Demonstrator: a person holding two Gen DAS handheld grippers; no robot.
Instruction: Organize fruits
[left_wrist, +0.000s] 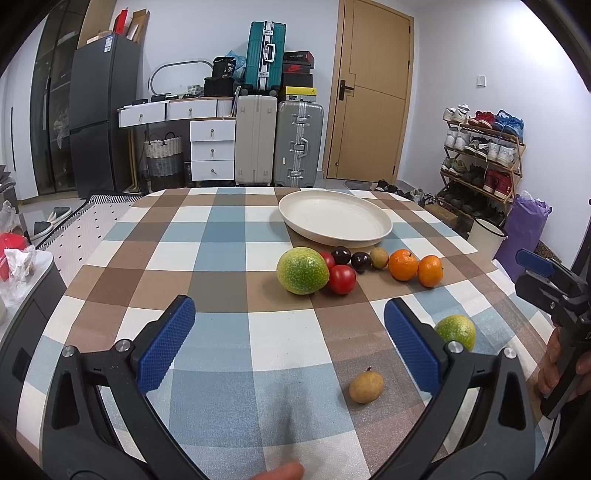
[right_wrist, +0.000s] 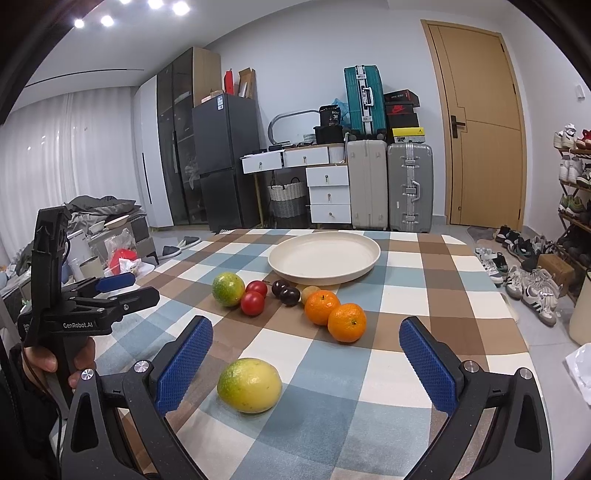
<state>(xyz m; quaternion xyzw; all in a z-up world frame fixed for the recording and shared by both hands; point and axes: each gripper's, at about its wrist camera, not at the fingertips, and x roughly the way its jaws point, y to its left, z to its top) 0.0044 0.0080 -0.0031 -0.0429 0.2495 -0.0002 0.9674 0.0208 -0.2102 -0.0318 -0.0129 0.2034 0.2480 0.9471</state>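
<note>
A cream plate (left_wrist: 334, 218) (right_wrist: 325, 258) stands empty at the far side of the checked table. In front of it lie a row of fruits: a big green fruit (left_wrist: 302, 270) (right_wrist: 228, 289), two tomatoes (left_wrist: 342, 279) (right_wrist: 252, 302), two dark plums (left_wrist: 360, 261) (right_wrist: 289, 295), a small brown fruit (left_wrist: 379, 257) and two oranges (left_wrist: 405, 264) (right_wrist: 346, 322). Nearer lie a green-yellow fruit (left_wrist: 455, 331) (right_wrist: 249, 384) and a small brown fruit (left_wrist: 365, 386). My left gripper (left_wrist: 290, 325) is open above the cloth. My right gripper (right_wrist: 306, 347) is open, the green-yellow fruit between its fingers.
The checked cloth (left_wrist: 229, 236) covers the table. Behind stand suitcases (left_wrist: 277, 140), white drawers (left_wrist: 212, 147), a dark fridge (left_wrist: 99, 110), a wooden door (left_wrist: 373, 88) and a shoe rack (left_wrist: 480, 155). The other gripper shows at the left of the right wrist view (right_wrist: 110, 291).
</note>
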